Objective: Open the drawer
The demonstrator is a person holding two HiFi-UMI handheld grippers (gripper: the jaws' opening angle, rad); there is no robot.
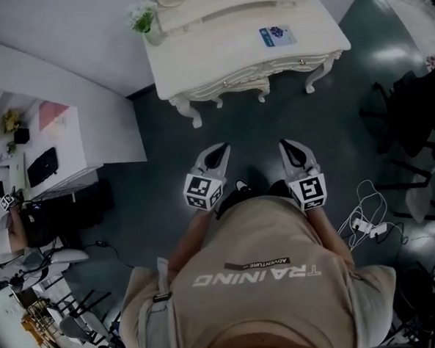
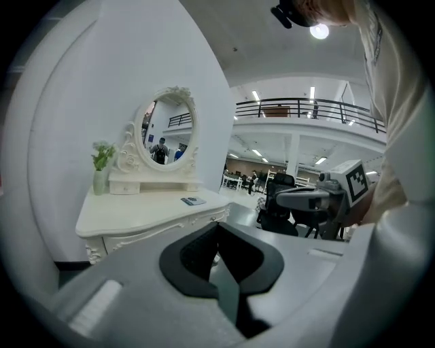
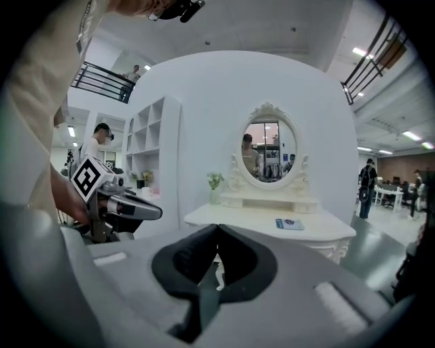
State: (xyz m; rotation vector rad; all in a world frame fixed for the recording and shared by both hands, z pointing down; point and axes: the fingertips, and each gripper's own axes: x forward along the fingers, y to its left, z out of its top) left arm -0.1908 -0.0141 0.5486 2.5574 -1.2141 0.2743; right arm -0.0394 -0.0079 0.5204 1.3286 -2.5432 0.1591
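Currently both claws are held level in front of the person, side by side, over the dark floor (image 1: 167, 152).

- Left claw (image 1: 220, 148): its own view shows the dark pads together at the tip (image 2: 219, 225), nothing between them.
- Right claw (image 1: 289, 146): the same in its own view, pads together (image 3: 217, 230) and empty.
- The two claws are near each other but not touching; each shows at the edge of the other's view.

White carved desk (image 1: 232, 49) stands ahead against a pale wall, well apart from both claws.

- Drawer (image 1: 242, 79) sits in the front panel under the desk top, its face flush with the panel, so closed. From the left gripper view it shows as the carved front (image 2: 153, 233).
- On the desk top: an oval mirror (image 3: 269, 149) at the back, a small green plant (image 1: 144, 19) in a vase at the left end, and a blue card (image 1: 277, 36) lying flat towards the right.

White power strip (image 1: 367, 229) with cables lies on the floor at the person's right.
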